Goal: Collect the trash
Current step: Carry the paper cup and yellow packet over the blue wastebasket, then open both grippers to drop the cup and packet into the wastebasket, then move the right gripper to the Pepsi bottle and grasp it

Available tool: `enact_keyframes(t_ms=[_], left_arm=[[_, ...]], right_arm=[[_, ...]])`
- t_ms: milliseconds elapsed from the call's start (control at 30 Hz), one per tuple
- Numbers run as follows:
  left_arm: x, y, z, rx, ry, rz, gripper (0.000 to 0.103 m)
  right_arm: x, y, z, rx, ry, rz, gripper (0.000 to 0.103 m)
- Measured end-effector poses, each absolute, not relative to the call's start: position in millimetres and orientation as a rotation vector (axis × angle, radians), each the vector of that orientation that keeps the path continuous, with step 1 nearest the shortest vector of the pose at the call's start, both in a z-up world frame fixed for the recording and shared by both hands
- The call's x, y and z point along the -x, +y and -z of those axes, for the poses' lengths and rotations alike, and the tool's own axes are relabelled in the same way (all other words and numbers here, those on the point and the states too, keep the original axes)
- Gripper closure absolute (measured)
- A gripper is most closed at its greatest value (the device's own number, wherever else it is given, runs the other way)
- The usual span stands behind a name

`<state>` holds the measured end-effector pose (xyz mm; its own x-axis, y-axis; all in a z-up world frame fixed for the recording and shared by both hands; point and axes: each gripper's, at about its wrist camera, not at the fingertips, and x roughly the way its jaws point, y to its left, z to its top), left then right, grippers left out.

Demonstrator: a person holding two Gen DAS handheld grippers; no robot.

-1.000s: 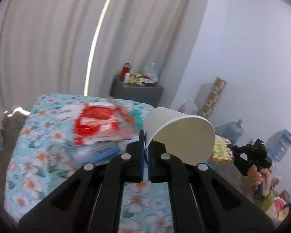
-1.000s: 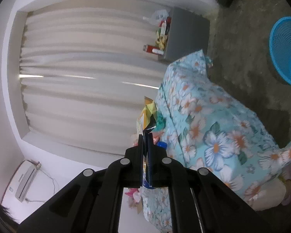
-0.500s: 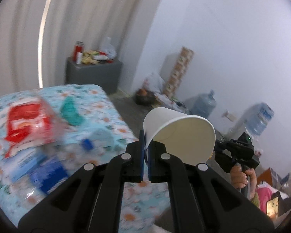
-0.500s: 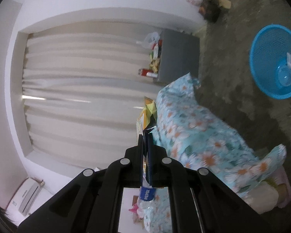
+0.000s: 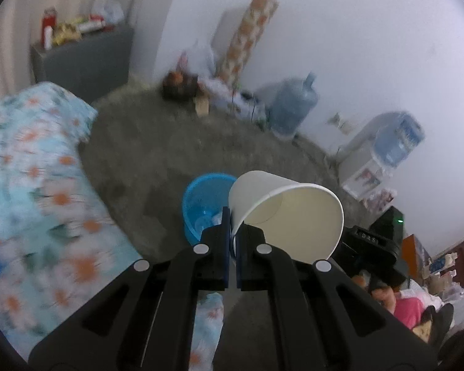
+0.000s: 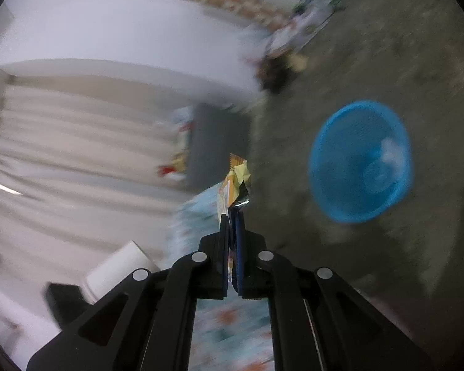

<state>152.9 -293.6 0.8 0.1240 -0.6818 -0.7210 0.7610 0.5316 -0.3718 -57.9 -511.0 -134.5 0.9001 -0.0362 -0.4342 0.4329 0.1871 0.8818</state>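
Both views swung off bed toward bin (image 5: 201,204). L gripper (image 5: 230,216) pinches paper cup (image 5: 287,213) rim; R gripper (image 6: 232,216) clamps wrapper (image 6: 236,176). Bin at R's 2 o'clock. Center over bin before release.

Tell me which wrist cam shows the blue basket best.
Right wrist: the blue basket sits whole on the floor, open mouth in view, though blurred. In the left wrist view the blue basket is partly hidden behind the paper cup and the tongs.
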Motion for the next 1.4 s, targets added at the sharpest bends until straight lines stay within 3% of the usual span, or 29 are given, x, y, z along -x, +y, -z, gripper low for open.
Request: enact_keyframes(t_ms=[433, 467, 500, 533, 567, 667, 800, 967, 1100, 1400], left_arm=[[-185, -459, 134, -0.337, 1.186, 1.028, 0.101], [-188, -468, 142, -0.347, 1.197, 1.026, 0.091], [-192, -474, 152, -0.353, 1.216, 1.018, 0.068], [-197, -479, 163, -0.352, 1.239, 0.995, 0.058], [-200, -483, 171, -0.344, 1.251, 0.976, 0.053], [-203, -484, 184, -0.352, 1.281, 0.926, 0.053], [-198, -471, 168, -0.325, 1.254, 0.959, 0.048], [-188, -442, 109, -0.288, 1.150, 1.011, 0.042], [-178, -405, 57, -0.222, 1.063, 1.053, 0.032], [-158, -231, -29, -0.107, 0.913, 0.959, 0.024]], right_arm=[[4, -580, 235, -1.338, 0.612, 0.558, 0.096], [1, -584, 242, -1.341, 0.631, 0.572, 0.090], [-4, -591, 255, -1.349, 0.661, 0.588, 0.080], [-7, -596, 269, -1.365, 0.697, 0.610, 0.055], [-7, -599, 280, -1.382, 0.720, 0.653, 0.046], [2, -601, 296, -1.405, 0.741, 0.701, 0.046], [23, -590, 294, -1.446, 0.675, 0.708, 0.045], [33, -571, 269, -1.427, 0.614, 0.700, 0.044], [24, -549, 222, -1.354, 0.587, 0.647, 0.039], [-31, -453, 104, -1.090, 0.593, 0.392, 0.029]])
